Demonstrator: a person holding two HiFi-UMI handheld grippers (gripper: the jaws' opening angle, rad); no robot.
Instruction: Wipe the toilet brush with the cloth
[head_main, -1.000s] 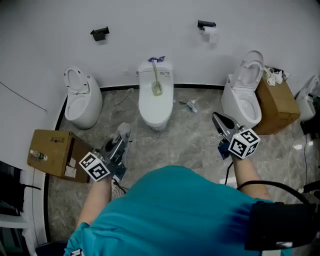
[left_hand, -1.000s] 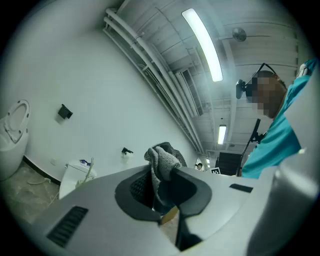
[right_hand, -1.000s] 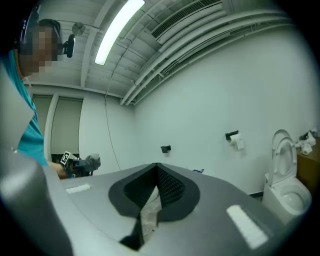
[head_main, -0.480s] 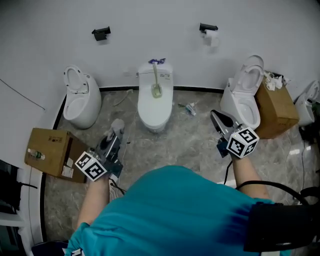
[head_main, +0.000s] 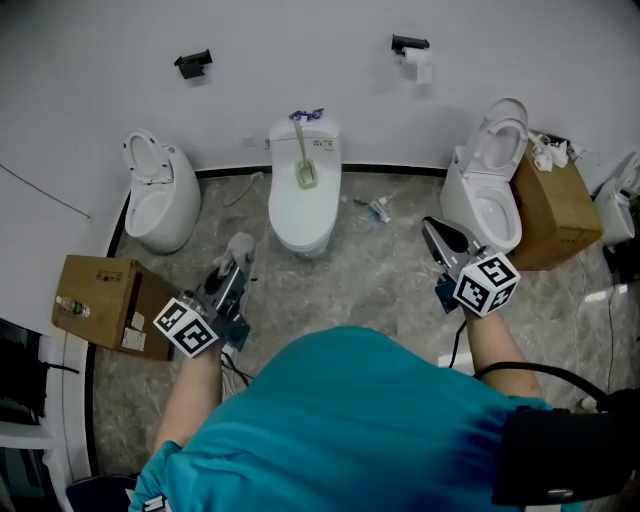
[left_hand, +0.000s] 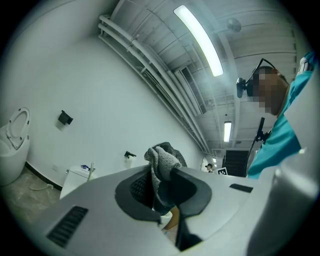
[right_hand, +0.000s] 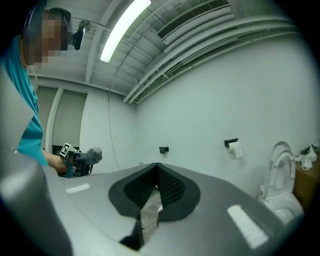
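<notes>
With the cloth (left_hand: 162, 161) pinched in my left claw (head_main: 237, 264) and my right claw (head_main: 441, 240) clenched empty, I'd first take the brush (head_main: 303, 163), lying atop the middle toilet (head_main: 297, 218), by its handle (head_main: 299, 138), then wipe.

Bright ceiling strip light (left_hand: 198, 40); sharp frames; fisheye-warped gripper views.

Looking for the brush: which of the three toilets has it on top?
The middle toilet, lid shut, carries the toilet brush; the left toilet and right toilet stand open.

Toilet (head_main: 160, 205) nr cardboard box (head_main: 95, 300) on stone floor (head_main: 380, 270).
</notes>
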